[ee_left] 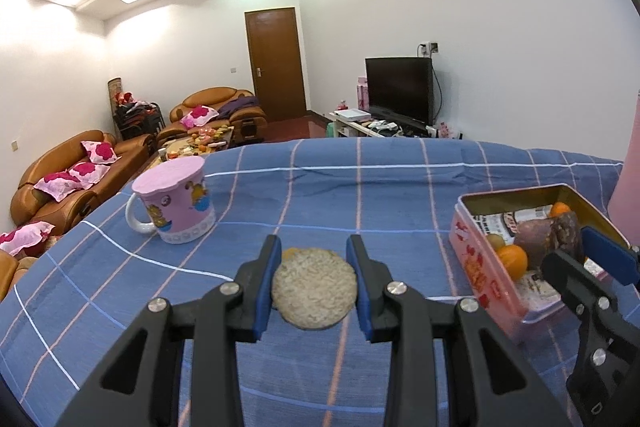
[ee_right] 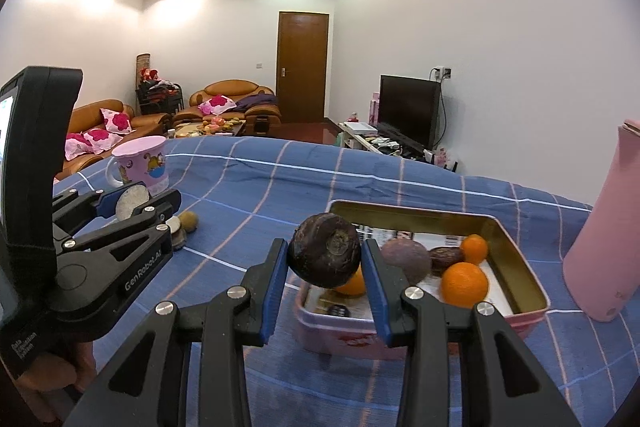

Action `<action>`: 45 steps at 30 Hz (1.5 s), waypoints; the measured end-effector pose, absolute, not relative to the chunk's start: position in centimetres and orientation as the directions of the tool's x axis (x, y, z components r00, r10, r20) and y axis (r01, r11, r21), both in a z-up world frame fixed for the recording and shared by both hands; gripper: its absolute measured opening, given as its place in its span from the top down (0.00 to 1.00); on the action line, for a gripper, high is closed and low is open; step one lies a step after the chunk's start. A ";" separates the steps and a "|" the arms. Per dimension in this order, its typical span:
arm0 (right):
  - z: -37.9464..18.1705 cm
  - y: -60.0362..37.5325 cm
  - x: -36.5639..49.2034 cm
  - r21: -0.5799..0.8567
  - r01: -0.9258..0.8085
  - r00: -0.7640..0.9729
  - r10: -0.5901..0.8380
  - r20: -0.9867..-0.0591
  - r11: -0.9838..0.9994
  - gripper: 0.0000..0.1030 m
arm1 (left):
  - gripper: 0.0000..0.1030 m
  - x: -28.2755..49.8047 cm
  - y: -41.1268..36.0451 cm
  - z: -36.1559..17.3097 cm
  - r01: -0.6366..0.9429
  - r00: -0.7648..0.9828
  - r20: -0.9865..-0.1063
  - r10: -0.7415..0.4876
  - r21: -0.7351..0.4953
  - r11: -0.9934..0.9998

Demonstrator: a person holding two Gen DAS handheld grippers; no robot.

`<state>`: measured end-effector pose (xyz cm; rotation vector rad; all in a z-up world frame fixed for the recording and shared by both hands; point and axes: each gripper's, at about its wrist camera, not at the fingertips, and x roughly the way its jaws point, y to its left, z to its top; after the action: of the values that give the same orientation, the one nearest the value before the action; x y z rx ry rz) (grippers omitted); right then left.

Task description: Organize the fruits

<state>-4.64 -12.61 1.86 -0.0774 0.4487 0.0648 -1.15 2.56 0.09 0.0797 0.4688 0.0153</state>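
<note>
My left gripper (ee_left: 315, 279) is shut on a round flat pale rice cake (ee_left: 314, 287) and holds it just above the blue checked cloth; it also shows in the right wrist view (ee_right: 132, 201). My right gripper (ee_right: 325, 263) is shut on a dark brown round fruit (ee_right: 324, 255) and holds it over the near left corner of the pink tin (ee_right: 520, 267). The tin holds oranges (ee_right: 465, 284), a purple-brown fruit (ee_right: 406, 259) and a dark one (ee_right: 445, 259). A small greenish-brown fruit (ee_right: 188, 220) and other pieces lie on the cloth under the left gripper.
A pink lidded mug (ee_left: 178, 203) stands at the far left of the table. A tall pink bottle (ee_right: 604, 235) stands right of the tin. The table's far edge drops to a room with sofas and a TV.
</note>
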 end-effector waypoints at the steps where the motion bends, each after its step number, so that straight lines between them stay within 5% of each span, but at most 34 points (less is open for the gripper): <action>1: 1.9 -12.8 -4.7 -0.061 -0.077 0.899 0.043 -0.435 0.995 0.62 | 0.66 -1.2 2.3 0.1 0.006 0.892 -0.451 0.031 0.081 0.997; 45: 2.4 -26.1 -5.8 -0.079 0.160 0.887 -0.179 -0.425 0.984 0.62 | 0.66 -2.1 -10.9 0.4 0.213 0.882 -0.451 -0.134 0.127 0.969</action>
<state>-5.83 -26.14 2.37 -0.0422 0.4457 -0.1764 -2.08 -10.95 0.37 0.1752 0.4563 -0.1816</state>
